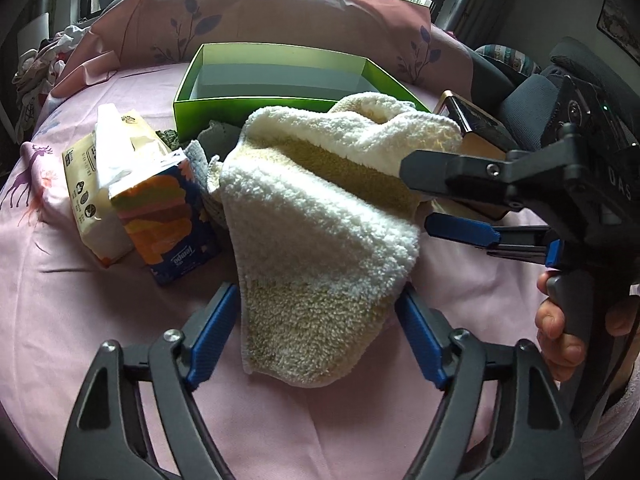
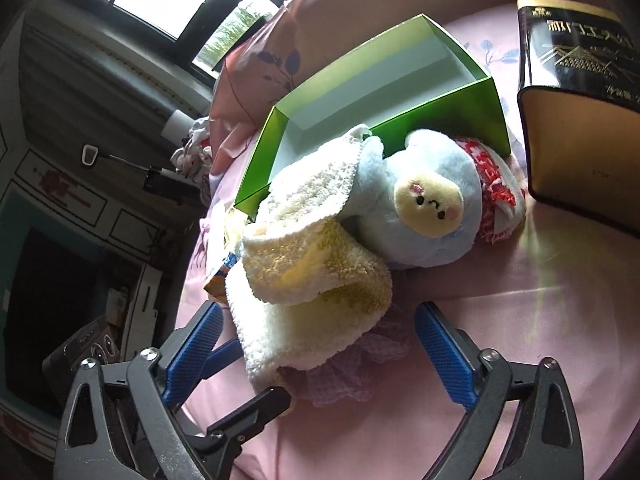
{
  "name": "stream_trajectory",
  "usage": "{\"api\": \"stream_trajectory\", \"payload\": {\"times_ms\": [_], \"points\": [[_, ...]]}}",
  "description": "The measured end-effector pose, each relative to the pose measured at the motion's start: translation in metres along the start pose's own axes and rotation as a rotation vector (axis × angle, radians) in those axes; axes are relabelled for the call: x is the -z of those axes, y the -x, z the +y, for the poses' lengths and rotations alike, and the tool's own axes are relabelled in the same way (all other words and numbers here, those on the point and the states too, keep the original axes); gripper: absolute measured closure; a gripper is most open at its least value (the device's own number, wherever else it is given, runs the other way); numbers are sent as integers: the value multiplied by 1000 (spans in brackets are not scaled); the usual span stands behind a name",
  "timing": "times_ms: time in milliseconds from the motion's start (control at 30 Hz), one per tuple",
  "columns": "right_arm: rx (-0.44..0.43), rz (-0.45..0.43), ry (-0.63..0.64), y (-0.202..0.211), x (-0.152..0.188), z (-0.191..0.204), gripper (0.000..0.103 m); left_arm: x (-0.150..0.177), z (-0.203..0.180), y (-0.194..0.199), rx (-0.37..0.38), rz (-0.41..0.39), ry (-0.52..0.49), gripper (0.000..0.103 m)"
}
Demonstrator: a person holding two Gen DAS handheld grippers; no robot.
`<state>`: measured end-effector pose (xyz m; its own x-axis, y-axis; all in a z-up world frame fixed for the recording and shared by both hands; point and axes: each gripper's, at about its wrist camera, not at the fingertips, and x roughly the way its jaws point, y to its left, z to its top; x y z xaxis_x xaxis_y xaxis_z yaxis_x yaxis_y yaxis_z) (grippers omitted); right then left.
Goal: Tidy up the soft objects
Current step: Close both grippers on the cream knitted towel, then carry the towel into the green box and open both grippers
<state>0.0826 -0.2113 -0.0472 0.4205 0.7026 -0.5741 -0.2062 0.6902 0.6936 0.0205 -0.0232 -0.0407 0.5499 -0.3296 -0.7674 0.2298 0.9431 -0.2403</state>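
Left wrist view: the left gripper [image 1: 316, 334] hangs wide open astride the cream towel [image 1: 316, 216], mid-bed in front of the green box [image 1: 276, 100]; the right gripper [image 1: 420, 196] is spread beside it.

Right wrist view: open jaws flank that towel, draped against the blue plush toy [image 2: 424, 208].

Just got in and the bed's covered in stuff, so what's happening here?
A person with a two-finger gripper in each hand is sorting soft things on the pink bed. Both the left gripper and right gripper are open around the edges of a fluffy cream towel, not yet gripping it. The towel is draped partly over a blue plush toy. The green box behind them looks empty so far.
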Motion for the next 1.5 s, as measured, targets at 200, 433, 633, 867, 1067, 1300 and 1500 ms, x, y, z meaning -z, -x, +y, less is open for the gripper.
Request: {"api": "stream_trajectory", "payload": {"times_ms": [200,433,633,867,1067,1300,1500], "points": [[-39,29,-21,-16,-8,-4,46,-6,8,-4,12,-10,25,53],[-72,-23,48,6,1,13,87,-4,15,13,39,-74,91,88],[-130,-69,165,27,-1,50,94,-8,9,50,87,-169,85,92],[-215,-141,286,60,-29,99,94,-48,1,100,65,-287,5,92],[-203,-266,415,92,-72,146,94,-111,-2,118,49,-350,-70,92],[-105,-323,455,79,-141,154,94,-184,2,85,19,-359,-94,91],[47,-260,336,15,-196,96,94,-222,21,0,-14,-220,-34,91]]}}
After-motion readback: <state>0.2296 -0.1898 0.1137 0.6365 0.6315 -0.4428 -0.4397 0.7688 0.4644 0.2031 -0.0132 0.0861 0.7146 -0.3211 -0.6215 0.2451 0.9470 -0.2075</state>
